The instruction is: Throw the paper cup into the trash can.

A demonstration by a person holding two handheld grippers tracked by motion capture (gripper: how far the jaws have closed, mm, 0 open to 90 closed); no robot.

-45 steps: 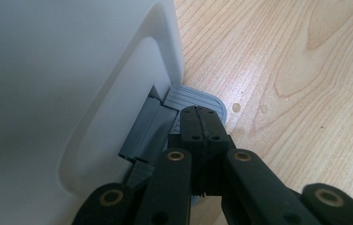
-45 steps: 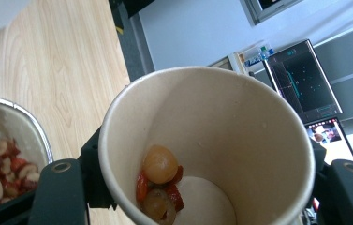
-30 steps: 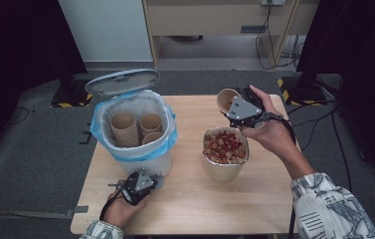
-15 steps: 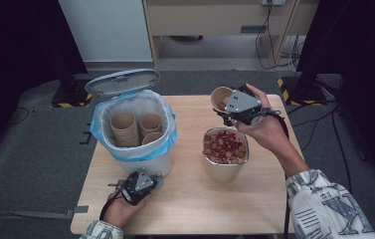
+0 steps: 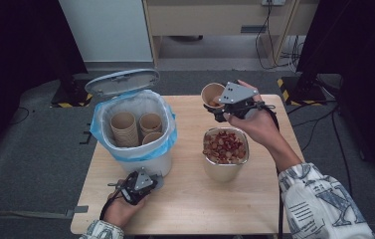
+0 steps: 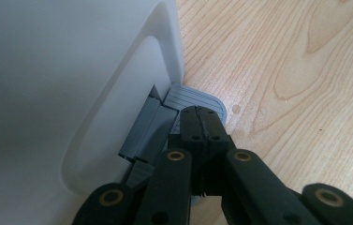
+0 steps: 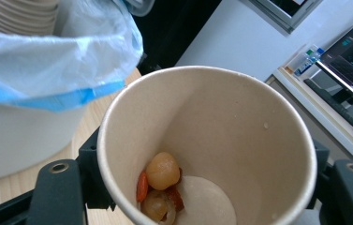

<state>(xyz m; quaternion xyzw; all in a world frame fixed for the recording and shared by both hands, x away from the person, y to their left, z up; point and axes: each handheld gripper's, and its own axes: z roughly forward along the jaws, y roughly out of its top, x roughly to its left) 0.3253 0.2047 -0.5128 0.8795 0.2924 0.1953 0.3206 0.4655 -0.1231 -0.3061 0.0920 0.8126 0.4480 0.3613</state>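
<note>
Table (image 5: 254, 209): wooden, carries everything.
Bin (image 5: 134, 149): white, blue-lined, at the table's left edge; its lid (image 5: 122, 81) is tipped up so the used cups inside stay reachable.
Pedal (image 6: 197, 97): grey, at the bin's foot toward the near edge.
Left gripper (image 6: 201, 123): jaws pressed together, tips on the pedal, probably to hold the lid open.
Steel container (image 5: 226, 152): right of centre, full of reddish food.
Paper cup (image 7: 207, 145): near the far edge, held tilted, a few scraps still at its bottom.
Right gripper (image 5: 223, 107): jaws clamp the paper cup's sides, apparently to carry it.
</note>
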